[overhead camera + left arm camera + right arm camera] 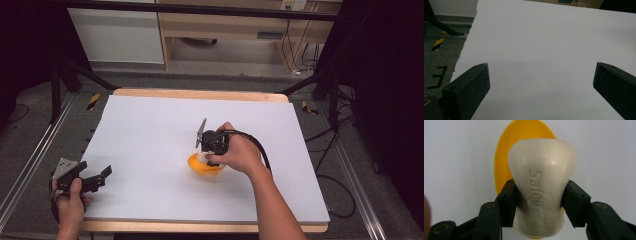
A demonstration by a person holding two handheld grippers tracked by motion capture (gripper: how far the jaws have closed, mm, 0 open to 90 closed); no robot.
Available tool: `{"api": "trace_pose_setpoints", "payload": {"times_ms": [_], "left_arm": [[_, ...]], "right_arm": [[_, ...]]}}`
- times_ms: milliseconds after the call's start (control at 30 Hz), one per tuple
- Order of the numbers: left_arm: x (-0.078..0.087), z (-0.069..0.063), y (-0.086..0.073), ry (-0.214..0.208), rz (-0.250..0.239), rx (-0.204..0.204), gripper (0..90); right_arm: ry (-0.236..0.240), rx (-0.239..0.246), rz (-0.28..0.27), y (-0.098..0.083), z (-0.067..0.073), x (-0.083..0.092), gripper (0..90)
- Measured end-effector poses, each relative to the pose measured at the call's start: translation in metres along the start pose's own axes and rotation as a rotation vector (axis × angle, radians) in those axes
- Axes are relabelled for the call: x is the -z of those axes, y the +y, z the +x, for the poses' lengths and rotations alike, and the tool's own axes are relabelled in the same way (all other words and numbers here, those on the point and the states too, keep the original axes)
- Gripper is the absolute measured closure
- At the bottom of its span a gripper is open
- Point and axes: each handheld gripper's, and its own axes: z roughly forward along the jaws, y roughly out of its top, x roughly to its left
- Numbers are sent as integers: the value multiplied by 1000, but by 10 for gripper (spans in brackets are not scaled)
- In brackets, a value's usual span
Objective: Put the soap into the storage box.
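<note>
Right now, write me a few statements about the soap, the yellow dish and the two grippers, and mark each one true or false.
1. The right gripper is clamped on a white bar of soap. True.
2. The soap is stamped with a brand name. True: "Safeguard" reads along its face.
3. The left gripper is shut on a sponge. False: its jaws stand wide apart over the bare white sheet, holding nothing.
4. The yellow dish sits at the far left corner of the table. False: it sits near the middle of the sheet, under the right hand.
5. The dish is blue. False: it is yellow.
</note>
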Motion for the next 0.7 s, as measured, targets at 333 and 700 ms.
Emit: {"api": "trace_pose_setpoints", "payload": {"times_ms": [333,700], "left_arm": [[0,0,0,0,2,-3,3],[0,0,0,1,1,-2,3]], "right_arm": [[8,10,4,2,1,-8,445],[-17,-127,-92,-17,-2,12,250]]}}
